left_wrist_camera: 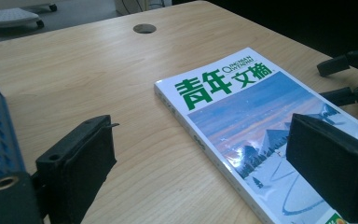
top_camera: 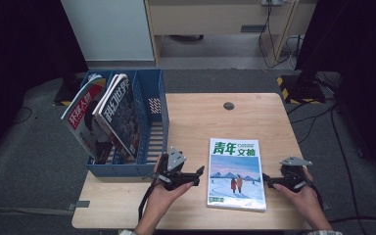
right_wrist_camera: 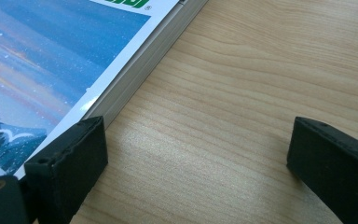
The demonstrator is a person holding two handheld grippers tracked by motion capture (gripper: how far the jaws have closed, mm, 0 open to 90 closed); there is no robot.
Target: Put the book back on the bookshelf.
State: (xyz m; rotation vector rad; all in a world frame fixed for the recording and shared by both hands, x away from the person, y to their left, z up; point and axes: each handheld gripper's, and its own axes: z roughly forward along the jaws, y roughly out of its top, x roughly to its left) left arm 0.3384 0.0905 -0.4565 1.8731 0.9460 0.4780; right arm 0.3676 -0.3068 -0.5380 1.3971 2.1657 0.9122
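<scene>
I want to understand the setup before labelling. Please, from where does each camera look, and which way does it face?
High view: above the person's side, facing forward and down on the table; both hands, left gripper and right gripper show.
Left gripper view: rides that gripper, facing across the magazine.
Right gripper view: low over the wood, at the magazine's edge, its jaws apart.
All share the magazine.

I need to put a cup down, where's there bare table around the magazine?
Free: the far half between the blue file rack, the magazine top and the cable hole. Crowded: beside the magazine, with the left claw and right claw open at its edges.
</scene>
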